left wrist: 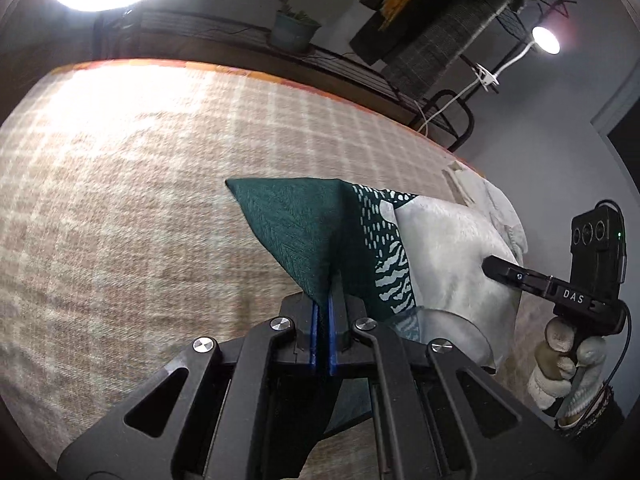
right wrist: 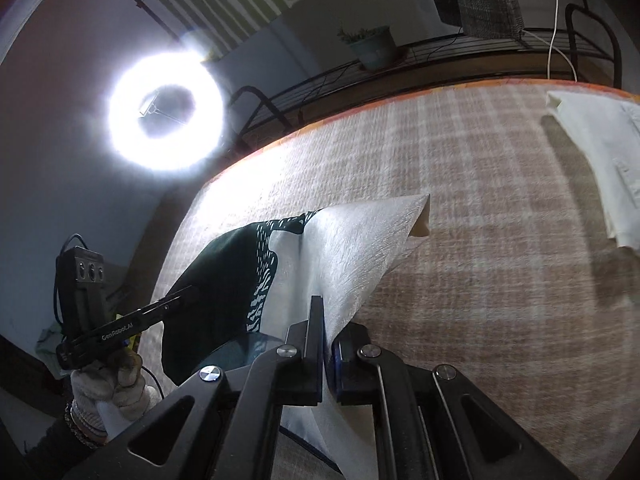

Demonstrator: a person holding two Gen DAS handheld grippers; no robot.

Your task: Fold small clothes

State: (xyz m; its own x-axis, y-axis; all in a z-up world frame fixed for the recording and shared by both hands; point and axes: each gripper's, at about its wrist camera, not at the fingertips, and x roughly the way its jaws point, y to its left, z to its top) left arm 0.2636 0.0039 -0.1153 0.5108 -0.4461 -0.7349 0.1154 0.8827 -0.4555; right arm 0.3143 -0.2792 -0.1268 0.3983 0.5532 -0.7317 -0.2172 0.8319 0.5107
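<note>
green-and-white cloth (left wrist: pixel 360 240) (light, limp, sags between grips) hangs pinched at two corners, left gripper (left wrist: pixel 325 312) and right gripper (right wrist: pixel 326 320) both clamped on its edge.

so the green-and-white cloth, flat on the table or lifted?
Lifted: the left gripper and right gripper each pinch the cloth, peaks raised.

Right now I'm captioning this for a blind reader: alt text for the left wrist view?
The left gripper is shut on the green part of a green-and-white cloth, lifted above a plaid tablecloth. At right, the right gripper pinches its white part.
</note>
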